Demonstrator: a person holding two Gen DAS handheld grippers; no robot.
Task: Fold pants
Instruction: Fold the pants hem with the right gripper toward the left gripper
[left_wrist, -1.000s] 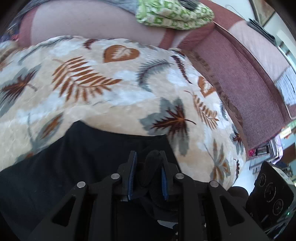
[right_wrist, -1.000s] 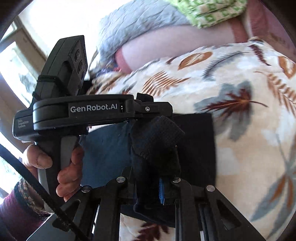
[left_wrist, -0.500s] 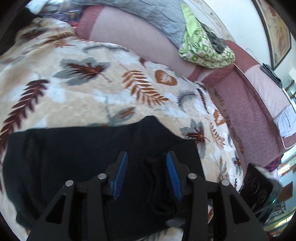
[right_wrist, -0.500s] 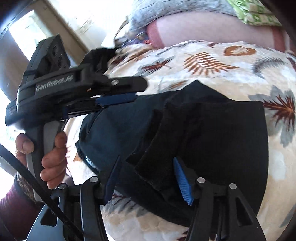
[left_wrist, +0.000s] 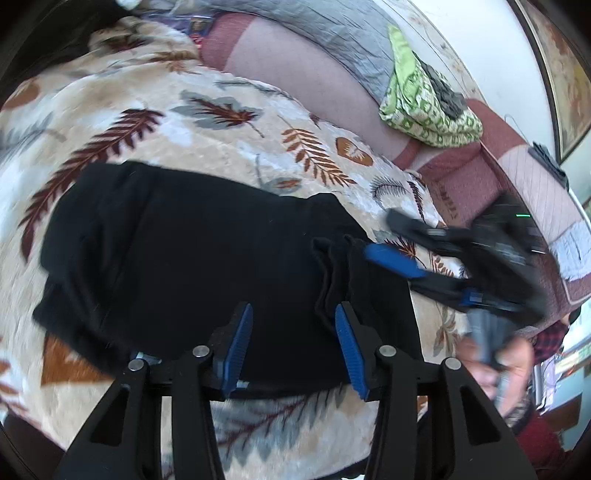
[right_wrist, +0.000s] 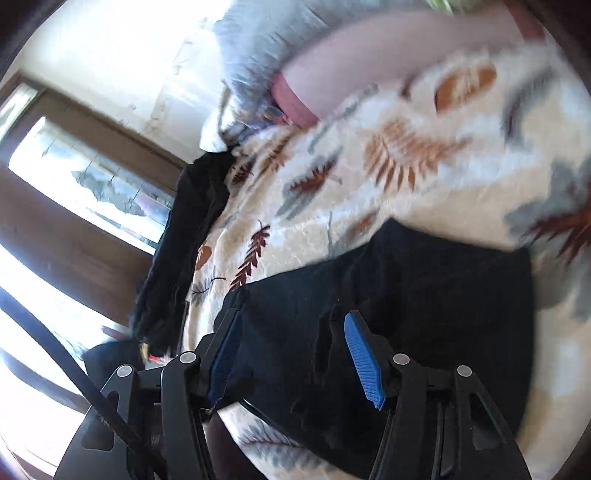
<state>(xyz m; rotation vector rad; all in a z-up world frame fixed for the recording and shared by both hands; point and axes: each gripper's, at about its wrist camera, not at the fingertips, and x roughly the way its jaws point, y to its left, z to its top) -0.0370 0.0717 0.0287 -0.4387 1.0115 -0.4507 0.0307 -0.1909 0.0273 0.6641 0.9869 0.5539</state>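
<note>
The black pants (left_wrist: 207, 266) lay folded into a broad dark block on the leaf-print blanket (left_wrist: 229, 140), close to its near edge, with a bunched ridge of cloth standing up at the right end of the block. The left gripper (left_wrist: 293, 343) hung just above the near edge of the fabric, its jaws spread wide and holding nothing; the right gripper (right_wrist: 295, 354) was likewise wide apart and empty over that ridge. Both seemed placed to let a fold settle, though the raised lump suggested the layers were not yet flat.

The blanket covered a bed or sofa with a pink bolster (left_wrist: 314, 77) along its far edge, a grey quilt (left_wrist: 332, 33) and a green patterned cushion (left_wrist: 424, 107) behind it. A bright window (right_wrist: 74, 192) lit the left side, where another dark garment (right_wrist: 177, 251) draped over the blanket's edge.
</note>
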